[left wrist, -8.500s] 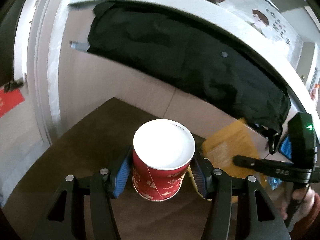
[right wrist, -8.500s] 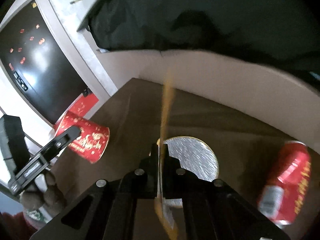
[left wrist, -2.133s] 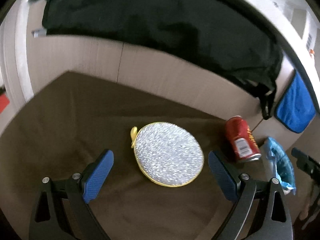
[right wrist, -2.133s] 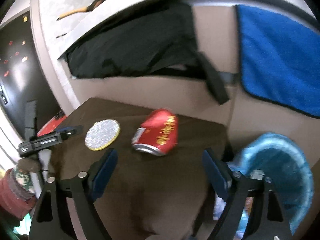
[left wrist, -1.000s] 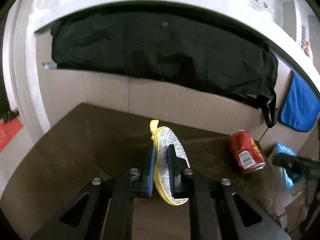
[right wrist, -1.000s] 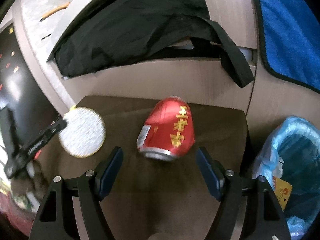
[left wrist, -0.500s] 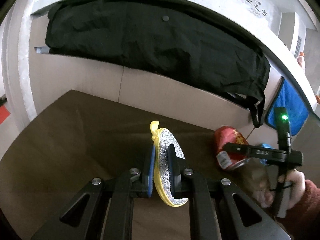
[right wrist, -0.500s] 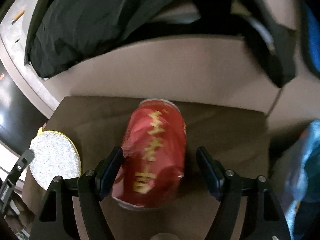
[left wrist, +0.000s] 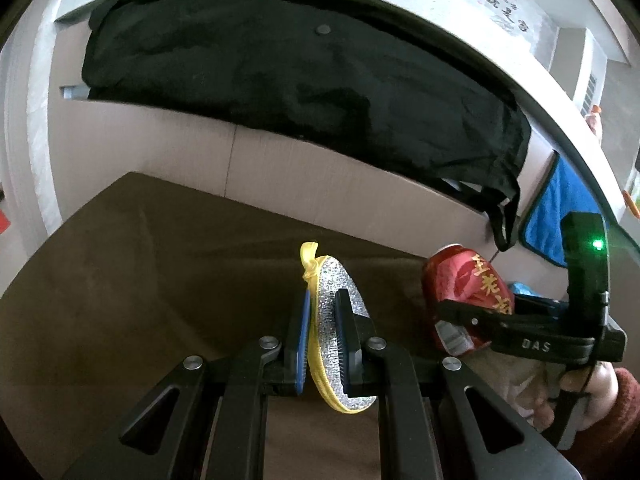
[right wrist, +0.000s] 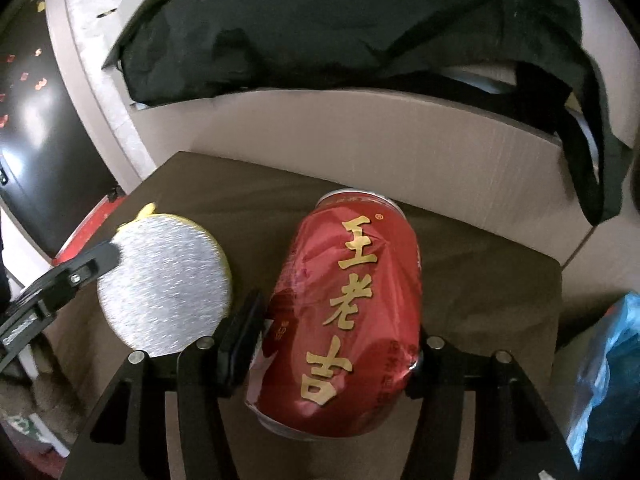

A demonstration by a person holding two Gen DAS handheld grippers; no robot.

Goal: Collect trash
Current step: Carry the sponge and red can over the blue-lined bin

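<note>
While black cloth (right wrist: 320,32) hangs behind the table (right wrist: 500,280), the right gripper (right wrist: 336,344), jaws just closing, clamps the red can (right wrist: 344,312); the left gripper (left wrist: 322,340) pinches the glittery disc (left wrist: 340,320).

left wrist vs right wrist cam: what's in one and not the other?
Left wrist only: the blue cloth hanging at far right, the right-hand gripper's green light, and the hand holding it.

Right wrist only: the blue bin bag at the right edge and the dark panel with red spots at far left.

Both: the brown table, the black garment, the silver scrubber clamped edge-on in the left gripper, and the dented red can between the right gripper fingers, which have just been closing on it.
</note>
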